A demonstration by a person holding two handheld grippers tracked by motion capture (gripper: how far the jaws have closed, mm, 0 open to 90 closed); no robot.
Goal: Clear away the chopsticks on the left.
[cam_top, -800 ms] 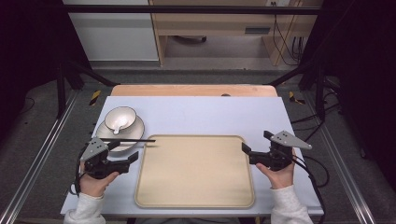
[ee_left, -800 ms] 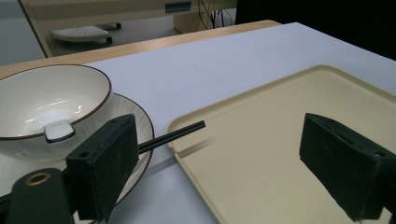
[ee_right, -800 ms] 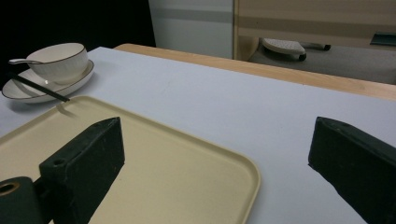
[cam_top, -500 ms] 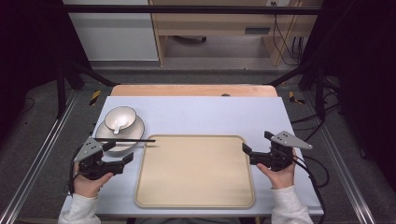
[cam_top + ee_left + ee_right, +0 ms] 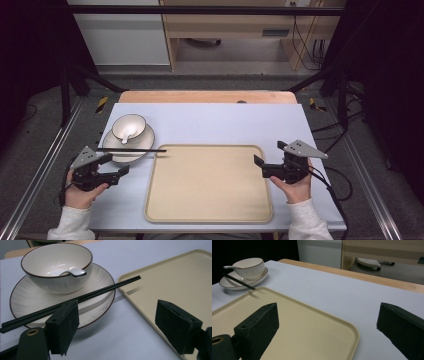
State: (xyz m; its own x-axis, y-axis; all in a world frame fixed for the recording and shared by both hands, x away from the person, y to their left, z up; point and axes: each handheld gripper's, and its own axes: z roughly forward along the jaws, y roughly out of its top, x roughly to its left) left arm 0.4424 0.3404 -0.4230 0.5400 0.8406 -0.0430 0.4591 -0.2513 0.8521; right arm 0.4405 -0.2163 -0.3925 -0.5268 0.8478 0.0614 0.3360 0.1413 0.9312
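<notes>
Since the earlier high views, the left gripper (image 5: 114, 166) has drawn back toward the person and a little outward, so it now sits farther from the dishes; the right gripper (image 5: 261, 167) is where it was, and the dishes and tray have not shifted.

The white ceramic bowl with a thin dark rim (image 5: 57, 264) stands on the wide white ribbed plate with a dark edge (image 5: 22, 298), and a white ceramic spoon (image 5: 74, 272) lies inside the bowl with its handle leaning on the rim. The pair of black chopsticks (image 5: 100, 291) rests across the plate's near edge, their tips reaching out over the corner of the flat beige rectangular tray with rounded corners (image 5: 209, 183). The tray itself holds nothing.

In the high view the dishes lie at about one o'clock from the left gripper, near but apart from it; the chopsticks pass just beyond its jaws, untouched. Its jaws stand wide apart with nothing between them, resting above the pale blue tabletop (image 5: 215, 122) just off the tray's left edge. The right gripper is at the tray's right edge, at three o'clock from the tray's middle, jaws likewise spread wide and holding nothing, well apart from the dishes.
</notes>
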